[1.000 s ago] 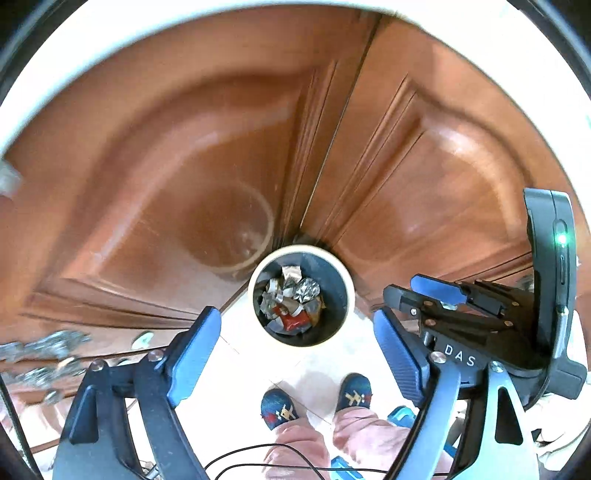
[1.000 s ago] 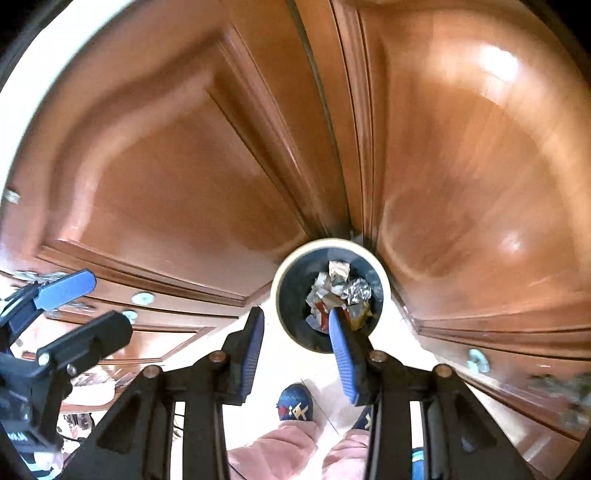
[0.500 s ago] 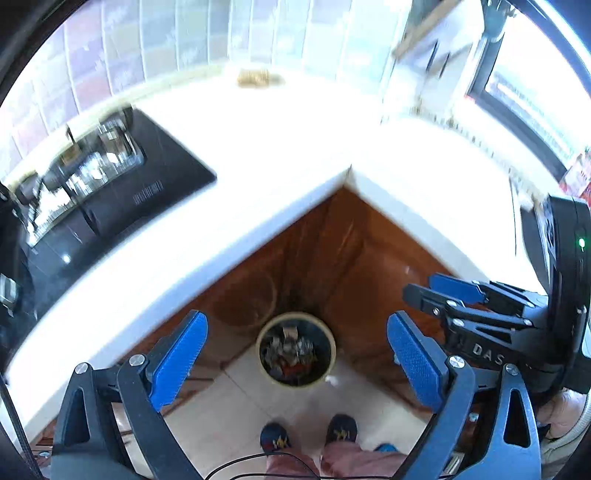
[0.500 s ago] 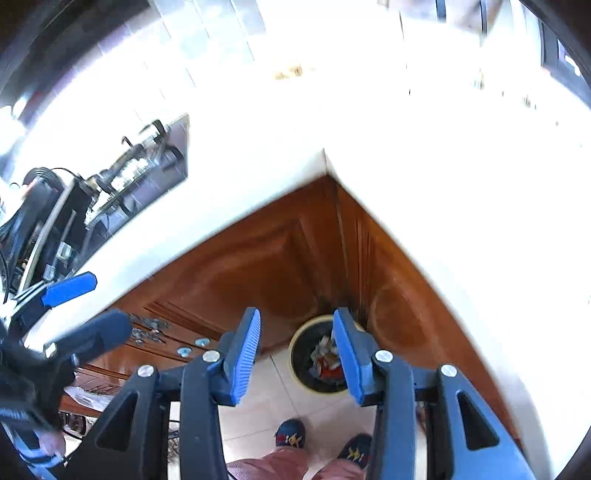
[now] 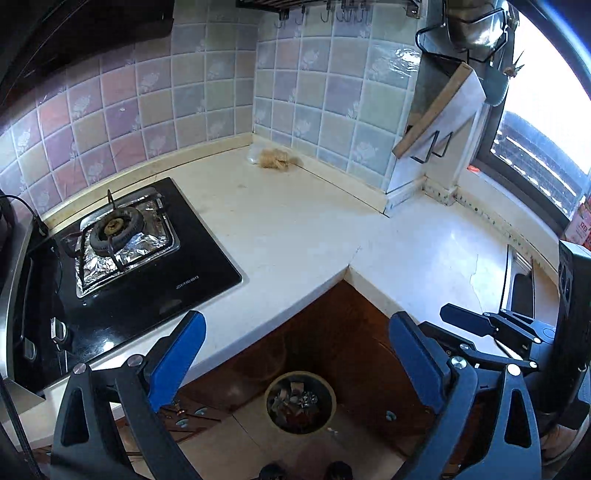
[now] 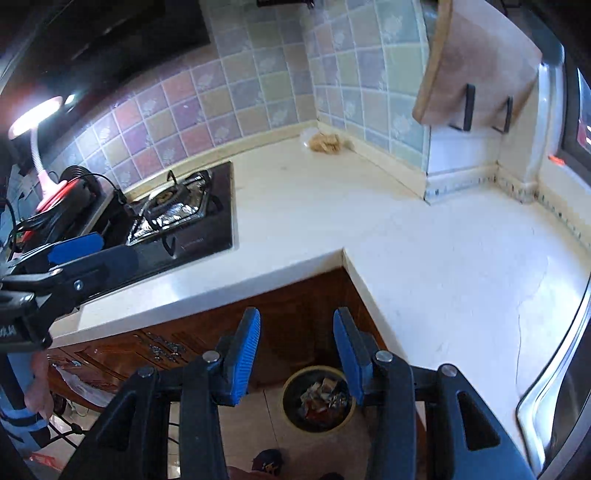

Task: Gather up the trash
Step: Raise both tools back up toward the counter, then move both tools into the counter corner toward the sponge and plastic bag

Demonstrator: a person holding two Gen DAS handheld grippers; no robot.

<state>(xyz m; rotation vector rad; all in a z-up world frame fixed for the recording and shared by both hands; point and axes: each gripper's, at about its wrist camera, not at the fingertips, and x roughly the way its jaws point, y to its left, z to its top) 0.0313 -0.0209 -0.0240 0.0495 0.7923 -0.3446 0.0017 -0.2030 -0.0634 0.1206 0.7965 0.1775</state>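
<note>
The left wrist view shows the gas burner (image 5: 114, 230) from above with foil around it, a metal pot (image 5: 476, 26) hung at upper right and a window at the right edge. The right wrist view alone shows a lit pink lamp (image 6: 35, 122) at far left and the steel sink rim (image 6: 554, 373) at lower right.

Both views show the trash bin (image 5: 300, 401) (image 6: 318, 398) on the floor at bottom centre, in the cabinet corner, with wrappers and foil scraps inside. A tan clump (image 5: 275, 159) (image 6: 325, 142) lies in the far countertop corner by the tiles.

The left gripper (image 5: 295, 354) is spread wide and empty; the right gripper (image 6: 297, 354) stands partly parted, nothing between its pads.

The white countertop (image 5: 295, 229) is bare from hob to sink, its inner edge angled above the bin.
</note>
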